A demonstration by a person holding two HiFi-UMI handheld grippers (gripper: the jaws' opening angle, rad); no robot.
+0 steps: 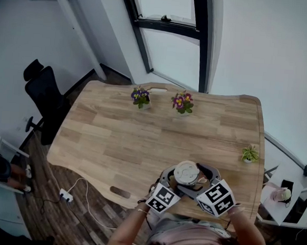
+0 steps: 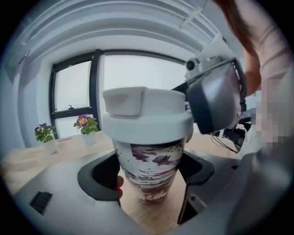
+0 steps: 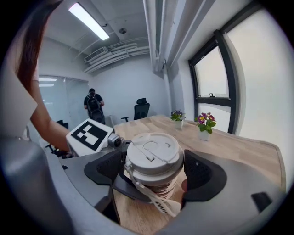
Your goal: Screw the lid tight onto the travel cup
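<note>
A travel cup (image 2: 149, 170) with a dark-speckled white body stands upright on the wooden table (image 1: 141, 139), near its front edge. The white lid (image 1: 186, 173) sits level on top of the cup. My left gripper (image 2: 149, 176) is shut on the cup's lower body, a pad pressed against each side. From above and to the right, my right gripper (image 3: 155, 173) is shut on the lid (image 3: 154, 153). A white strap (image 3: 158, 202) hangs down the cup's side. In the head view both grippers (image 1: 172, 183) (image 1: 197, 182) meet at the cup.
Two flowering pot plants (image 1: 140, 97) (image 1: 182, 102) stand at the table's far edge and a small green plant (image 1: 250, 153) near its right edge. A black office chair (image 1: 42, 92) is at the left, a power strip (image 1: 65, 195) on the floor. A person (image 3: 93, 104) stands far off.
</note>
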